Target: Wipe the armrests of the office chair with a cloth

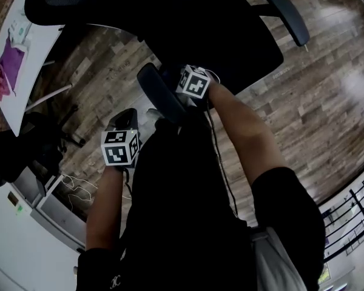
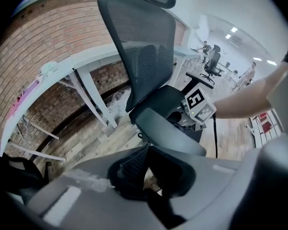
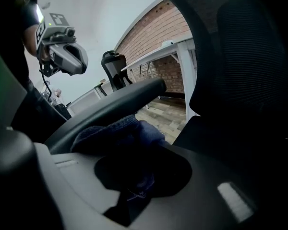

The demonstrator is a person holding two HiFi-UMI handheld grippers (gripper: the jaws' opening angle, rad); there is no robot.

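The right tongs (image 3: 134, 186) are clenched on a soft, dark blue knitted cloth (image 3: 117, 133), which bunches out in front of them and presses against the long, black padded armrest (image 3: 110, 104) on the nearer side of the black office chair (image 1: 230, 41). The left tongs (image 2: 149, 176) look closed on nothing and hang just beside that armrest, lower down.

The cloth is light and limp. It will probably fold and drag instead of sliding flat, so a grip near its middle with a wad left free in front suits the wiping. The armrest pad looks smooth and firm, but the chair may roll or swivel under pressure, and the idle tongs could steady it.

The second armrest (image 1: 286, 15) lies well apart, across the seat, with the tall mesh backrest (image 2: 134, 47) between the two. A white surface (image 1: 24, 71) stands close on the left, and loose cables (image 1: 79, 190) lie on the wooden floor (image 1: 303, 102) near the person's feet.
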